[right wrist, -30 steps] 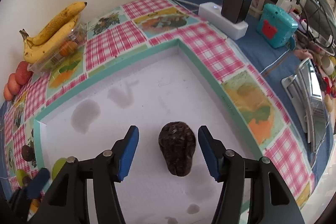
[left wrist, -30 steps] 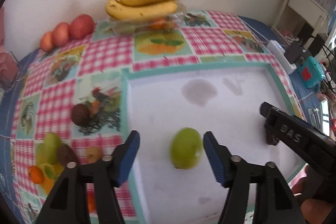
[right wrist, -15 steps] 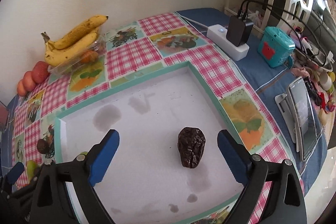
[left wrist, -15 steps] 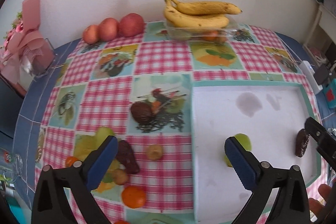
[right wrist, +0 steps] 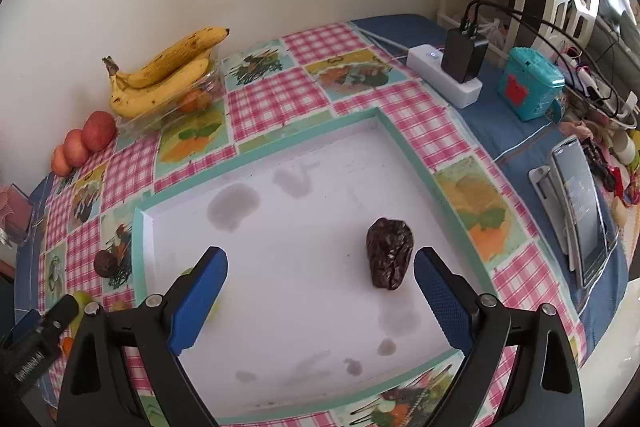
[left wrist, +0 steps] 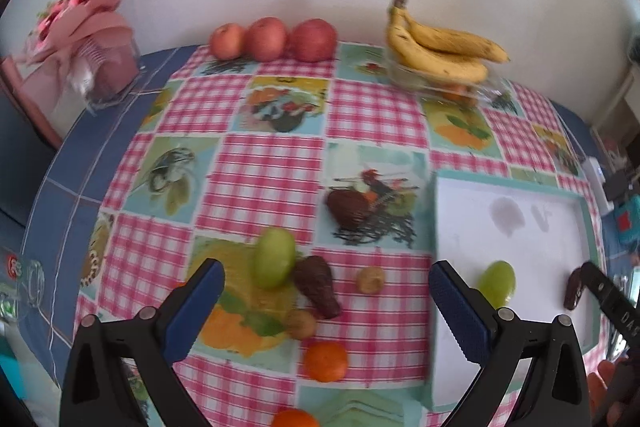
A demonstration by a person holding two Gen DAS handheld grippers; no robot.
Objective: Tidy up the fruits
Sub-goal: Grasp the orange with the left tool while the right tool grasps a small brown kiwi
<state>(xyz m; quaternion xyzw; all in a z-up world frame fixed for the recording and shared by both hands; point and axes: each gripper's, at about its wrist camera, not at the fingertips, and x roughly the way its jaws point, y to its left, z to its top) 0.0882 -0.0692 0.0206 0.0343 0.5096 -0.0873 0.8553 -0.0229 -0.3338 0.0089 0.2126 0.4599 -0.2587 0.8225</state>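
A white tray [right wrist: 280, 311] with a teal rim lies on the checked cloth. On it rest a dark wrinkled fruit [right wrist: 389, 253] and a green fruit [left wrist: 497, 282]. My right gripper [right wrist: 320, 291] hangs open above the tray, the dark fruit just inside its right finger, untouched. My left gripper [left wrist: 326, 307] is wide open over the loose fruits left of the tray: a green fruit [left wrist: 275, 263], a dark brown fruit [left wrist: 318, 285], small tan fruits [left wrist: 371, 279] and an orange [left wrist: 325, 361]. Nothing is held.
Bananas [left wrist: 436, 45] on a clear box and three red apples [left wrist: 272, 39] stand by the wall. Another brown fruit [left wrist: 347, 209] lies mid-cloth. A pink bouquet [left wrist: 88, 39] is at the left. A power strip [right wrist: 444, 77], teal box [right wrist: 530, 83] and phone [right wrist: 582, 211] sit right of the tray.
Both grippers opened wide and rose, leaving the green fruit and the dark fruit on the tray. The left gripper swung left, over the loose fruits on the cloth.
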